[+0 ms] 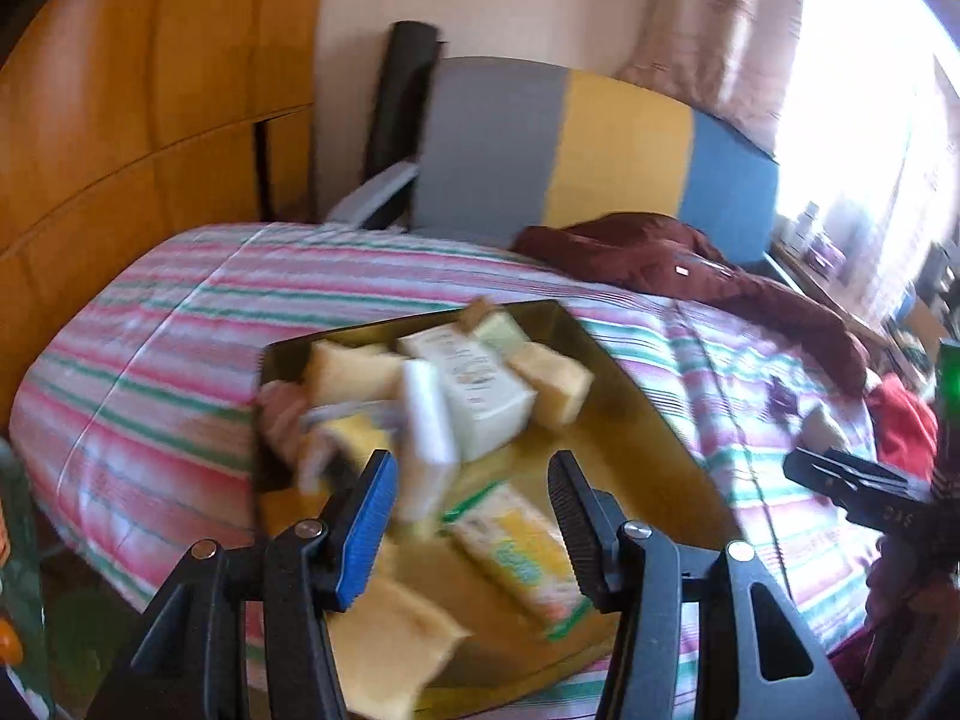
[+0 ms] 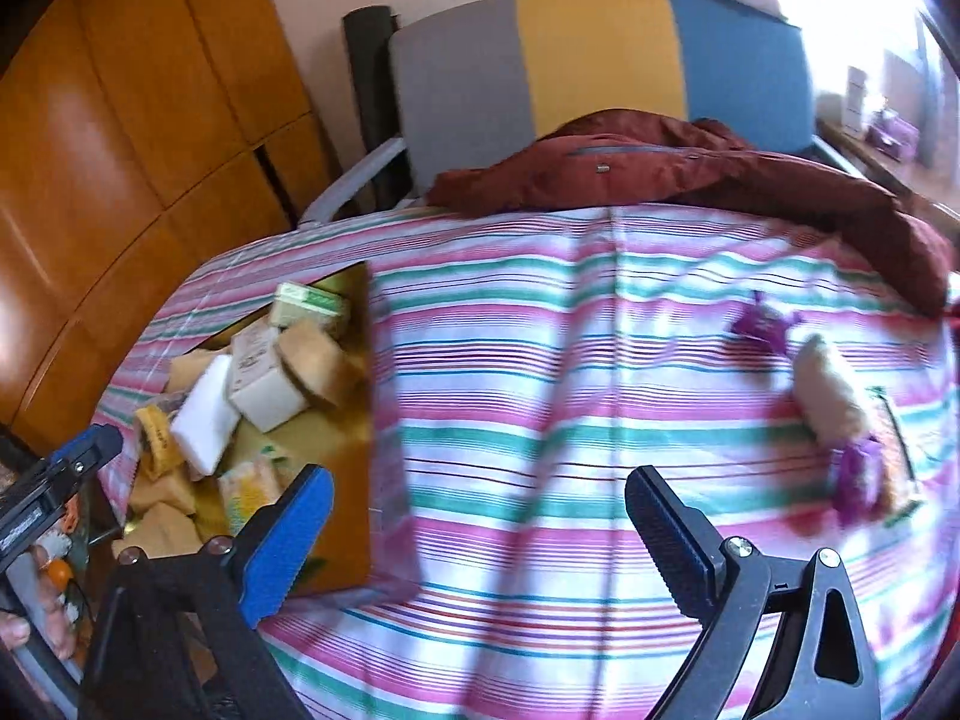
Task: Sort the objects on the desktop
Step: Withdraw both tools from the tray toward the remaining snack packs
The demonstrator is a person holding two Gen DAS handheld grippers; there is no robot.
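Fingers first: my left gripper [image 1: 474, 498] hangs over the gold tray [image 1: 624, 372] with a moderate gap between its fingers, and nothing sits between the pads. A white block [image 1: 427, 426] stands tilted just beyond the blue pad at about 11 o'clock; through the blur I cannot tell whether it touches. My right gripper [image 2: 480, 516] is spread about as wide as it goes, holding nothing, with only the striped bedspread [image 2: 540, 360] beneath it.

Moving outward, the tray looks well loaded: a yellow-green packet [image 1: 522, 552] nearest me, a yellow sponge [image 1: 390, 630] at its near edge, then a white carton [image 1: 474, 384] and more sponge blocks [image 1: 555, 381] toward 12 o'clock. I judge most of the sorting done.

What remains lies on the bed at about 2 o'clock from my right fingers: a beige roll [image 2: 828, 390] with purple pieces [image 2: 765, 324] beside it, well apart from the tray. Those would be the next pickups, I think. Farther back, a maroon jacket [image 2: 660, 174] lies against the headboard [image 2: 600, 60].
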